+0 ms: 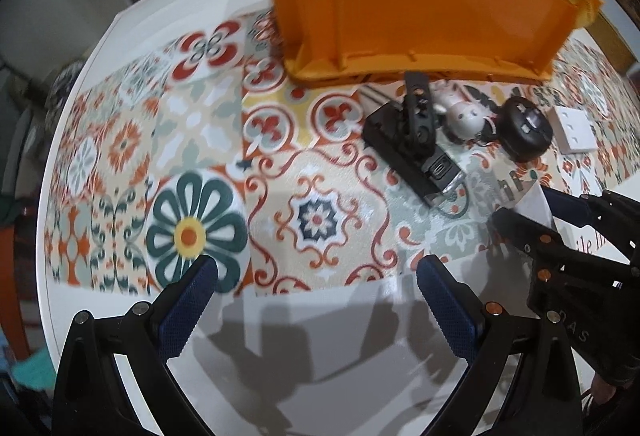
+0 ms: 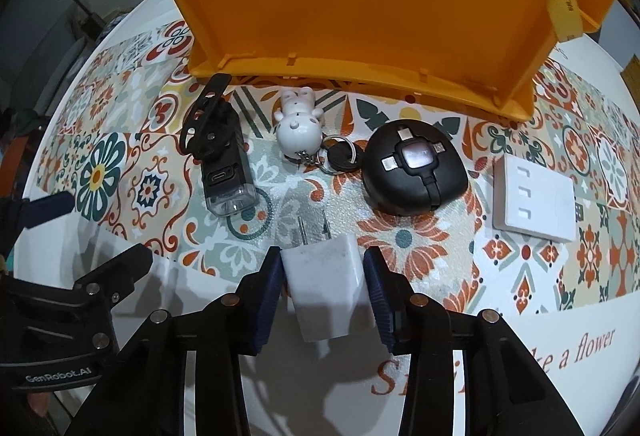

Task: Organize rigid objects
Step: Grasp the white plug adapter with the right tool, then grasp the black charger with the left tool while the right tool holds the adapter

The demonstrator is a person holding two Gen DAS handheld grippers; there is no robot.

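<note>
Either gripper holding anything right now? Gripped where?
The right gripper is shut on the white plug adapter, pads on its two opposite side faces, prongs pointing away. The left gripper is open and holds nothing.

Your white wall charger (image 2: 326,276) sits clamped between blue pads, prongs pointing toward the orange bin (image 2: 360,15). Just before that bin you have a row: black bike light (image 2: 222,159), white figurine keychain (image 2: 300,123), round black cable hub (image 2: 414,171), white switch plate (image 2: 534,201).

Colours on the patterned mat

Orange bin (image 2: 360,15); mat (image 2: 420,236) with red, green, orange floral tiles; white charger (image 2: 324,276); black round hub (image 2: 414,171); perhaps white animal keychain (image 2: 298,123).
</note>
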